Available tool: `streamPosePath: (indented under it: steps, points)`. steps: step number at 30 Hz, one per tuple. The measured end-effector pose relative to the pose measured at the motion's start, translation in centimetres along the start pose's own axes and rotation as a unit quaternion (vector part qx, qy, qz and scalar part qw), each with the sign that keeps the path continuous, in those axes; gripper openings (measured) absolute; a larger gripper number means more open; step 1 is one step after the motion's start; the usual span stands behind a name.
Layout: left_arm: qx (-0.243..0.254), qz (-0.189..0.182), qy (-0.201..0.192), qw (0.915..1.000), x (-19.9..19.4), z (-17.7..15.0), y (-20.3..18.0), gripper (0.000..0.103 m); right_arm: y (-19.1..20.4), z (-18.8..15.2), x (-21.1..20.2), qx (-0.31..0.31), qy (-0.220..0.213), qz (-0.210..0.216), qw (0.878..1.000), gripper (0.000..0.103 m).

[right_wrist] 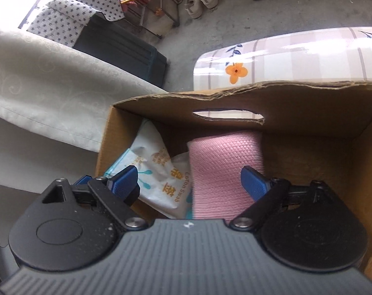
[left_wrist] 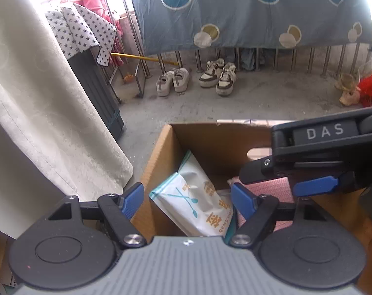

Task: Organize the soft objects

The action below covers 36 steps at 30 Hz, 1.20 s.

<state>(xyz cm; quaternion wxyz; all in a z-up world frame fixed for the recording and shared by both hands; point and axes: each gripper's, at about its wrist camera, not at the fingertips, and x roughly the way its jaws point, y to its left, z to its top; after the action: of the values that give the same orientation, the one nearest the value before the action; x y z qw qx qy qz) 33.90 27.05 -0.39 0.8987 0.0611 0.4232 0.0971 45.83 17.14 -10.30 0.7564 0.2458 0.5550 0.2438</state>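
Observation:
A brown cardboard box (right_wrist: 296, 103) holds a white cotton swab pack (right_wrist: 161, 172) at its left and a pink woven roll (right_wrist: 222, 162) in the middle. My right gripper (right_wrist: 189, 179) is open above the box, its fingers either side of the pack and roll without touching them. My left gripper (left_wrist: 187, 196) is open over the box's left wall (left_wrist: 156, 157), with the cotton swab pack (left_wrist: 198, 196) between its fingers. The right gripper's black body (left_wrist: 321, 152) reaches in from the right above the pink roll (left_wrist: 272, 191).
A cream curtain (left_wrist: 38, 123) hangs to the left of the box. A flowered tablecloth (right_wrist: 284, 56) lies behind it. A dark ribbed bin under a starred cloth (left_wrist: 80, 27), two pairs of shoes (left_wrist: 198, 78) and a railing with a blue sheet (left_wrist: 259, 12) stand beyond on the concrete floor.

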Motion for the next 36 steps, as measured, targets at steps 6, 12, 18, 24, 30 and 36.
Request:
streamPosePath:
  steps: [6,12,18,24,30,36]
  points:
    - [-0.035,-0.017,-0.014,0.9991,-3.7,0.3,0.7,0.084,1.3,-0.6,-3.2,0.001,-0.011,0.056,0.998,0.091]
    - [-0.056,-0.050,-0.038,0.9965,-10.2,-0.9,0.6,0.090,2.2,-2.1,-11.3,-0.018,-0.034,0.118,0.992,0.091]
    - [-0.058,-0.111,-0.077,0.9891,-18.4,-4.0,-2.0,0.093,-0.6,-5.1,-24.2,-0.047,-0.073,0.173,0.981,0.091]
    - [-0.031,-0.176,-0.100,0.9789,-25.3,-8.0,-7.9,0.099,-8.3,-11.3,-37.7,-0.074,-0.118,0.189,0.972,0.092]
    - [0.026,-0.252,-0.098,0.9623,-27.9,-12.4,-16.9,0.100,-20.4,-19.3,-48.9,-0.060,-0.184,0.135,0.972,0.094]
    - [0.059,-0.312,-0.092,0.9437,-26.8,-15.0,-25.4,0.100,-32.2,-26.1,-52.3,0.022,-0.228,0.099,0.968,0.094]
